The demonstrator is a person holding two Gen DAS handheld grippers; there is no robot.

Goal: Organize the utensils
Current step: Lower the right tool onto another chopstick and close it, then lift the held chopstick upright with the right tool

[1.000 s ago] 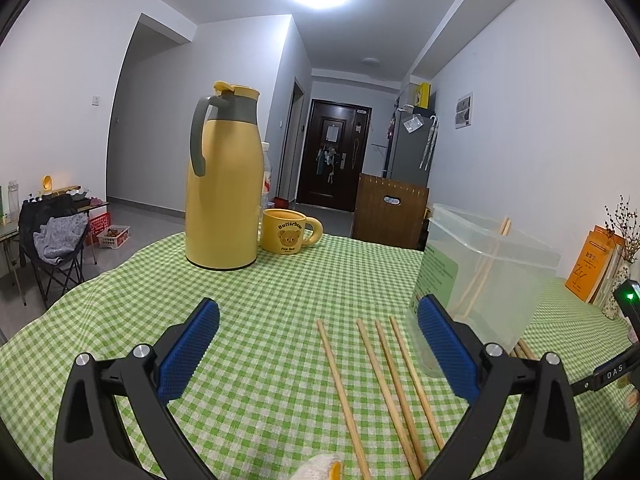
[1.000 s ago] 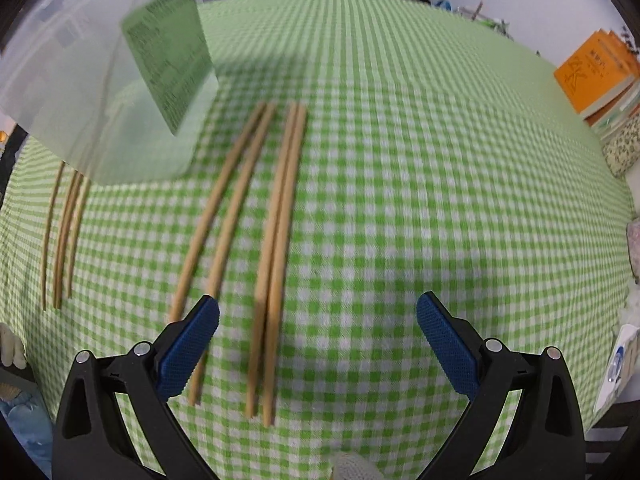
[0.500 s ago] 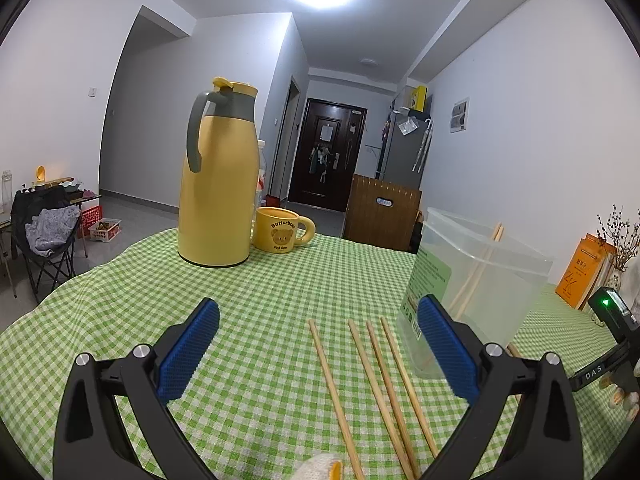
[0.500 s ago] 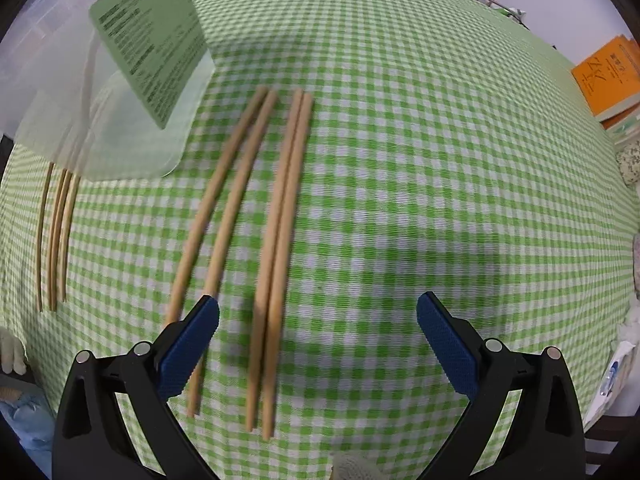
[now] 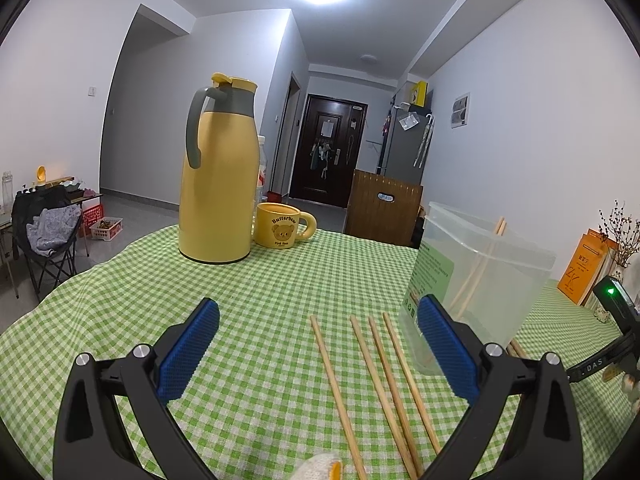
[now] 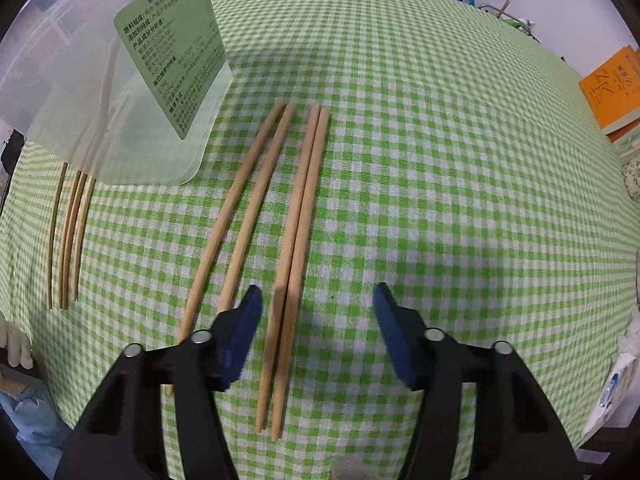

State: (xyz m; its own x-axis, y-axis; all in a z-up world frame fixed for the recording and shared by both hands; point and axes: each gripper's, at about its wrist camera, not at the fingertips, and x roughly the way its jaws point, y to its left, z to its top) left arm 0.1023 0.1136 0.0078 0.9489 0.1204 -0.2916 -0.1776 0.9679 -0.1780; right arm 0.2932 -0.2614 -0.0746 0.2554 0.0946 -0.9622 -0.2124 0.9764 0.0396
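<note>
Several wooden chopsticks (image 6: 298, 240) lie on the green checked tablecloth (image 6: 440, 200). My right gripper (image 6: 318, 320) hangs just above them, jaws partly open around the right-hand pair, touching nothing. A clear plastic container (image 6: 100, 92) with a green label stands at the upper left. More chopsticks (image 6: 68, 236) lie beyond it. In the left wrist view my left gripper (image 5: 316, 344) is open and empty, low over the cloth. Several chopsticks (image 5: 384, 380) lie before it, and the container (image 5: 480, 280) holds two chopsticks.
A yellow thermos jug (image 5: 218, 176) and a yellow bear mug (image 5: 282, 226) stand at the table's far side. Orange books (image 6: 612, 88) lie at the right. The other gripper's body (image 5: 616, 320) shows at the far right of the left wrist view.
My right gripper has narrowed its jaws and come down over the right-hand pair of chopsticks. The left gripper has shifted only slightly.
</note>
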